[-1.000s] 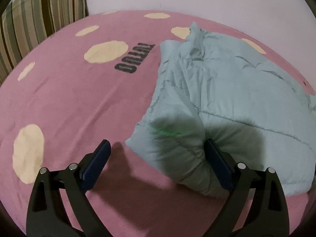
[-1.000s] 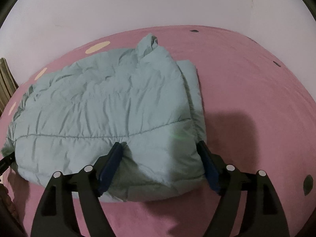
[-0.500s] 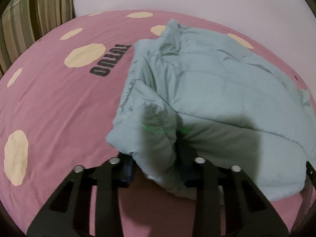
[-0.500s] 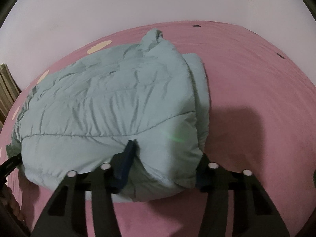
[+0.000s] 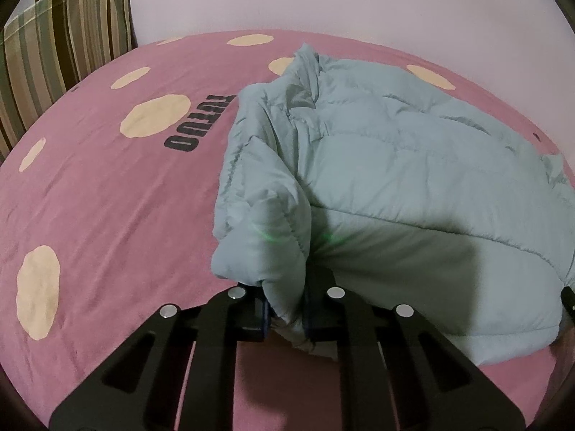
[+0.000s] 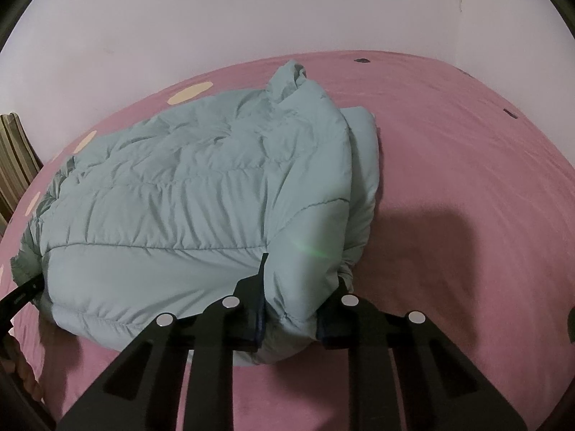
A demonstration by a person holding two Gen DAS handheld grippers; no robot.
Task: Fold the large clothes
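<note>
Left wrist view: the left gripper (image 5: 285, 310) has just been closing and pinches one near corner of the partly folded puffer jacket (image 5: 413, 179) on the bed (image 5: 107, 215); the right gripper (image 6: 291, 318), also just closing, clamps the other, so another fold looks left.

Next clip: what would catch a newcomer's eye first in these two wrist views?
A puffy pale blue-green quilted jacket lies bunched on a pink bedsheet with cream spots, filling the middle of both views. The left gripper and the right gripper have just been closing and each now pinches a near corner of the jacket's edge. A striped cushion stands at the far left, against the pale wall.
</note>
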